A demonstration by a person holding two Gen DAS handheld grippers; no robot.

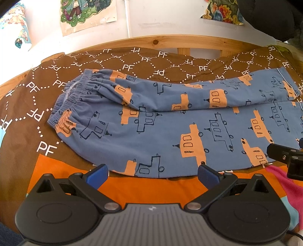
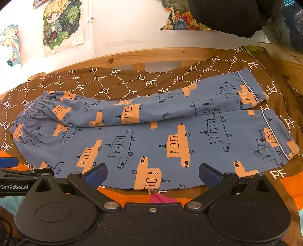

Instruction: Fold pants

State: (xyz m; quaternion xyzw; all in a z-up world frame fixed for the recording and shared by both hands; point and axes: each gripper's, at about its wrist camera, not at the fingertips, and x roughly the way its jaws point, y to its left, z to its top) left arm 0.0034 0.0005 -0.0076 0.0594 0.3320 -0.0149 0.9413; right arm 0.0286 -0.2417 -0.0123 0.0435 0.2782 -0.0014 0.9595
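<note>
Blue pants point(image 1: 170, 117) with orange and outlined boat prints lie flat on the bed, waistband point(image 1: 70, 98) to the left, leg cuffs to the right; they also show in the right wrist view point(image 2: 151, 132), cuffs point(image 2: 272, 132) at right. The two legs lie side by side, the far leg slightly overlapping the near one. My left gripper point(image 1: 153, 174) is open and empty at the near edge of the pants. My right gripper point(image 2: 153, 174) is open and empty at the near edge further right. Its fingers show at the right edge of the left wrist view point(image 1: 284, 155).
A brown bedspread point(image 1: 132, 62) with white "PF" print covers the bed, with orange point(image 1: 151, 187) and pink patches point(image 1: 284, 176) near me. A wooden bed frame point(image 1: 170, 40) runs behind, then a white wall with posters point(image 2: 62, 26). A dark object point(image 2: 227, 15) hangs upper right.
</note>
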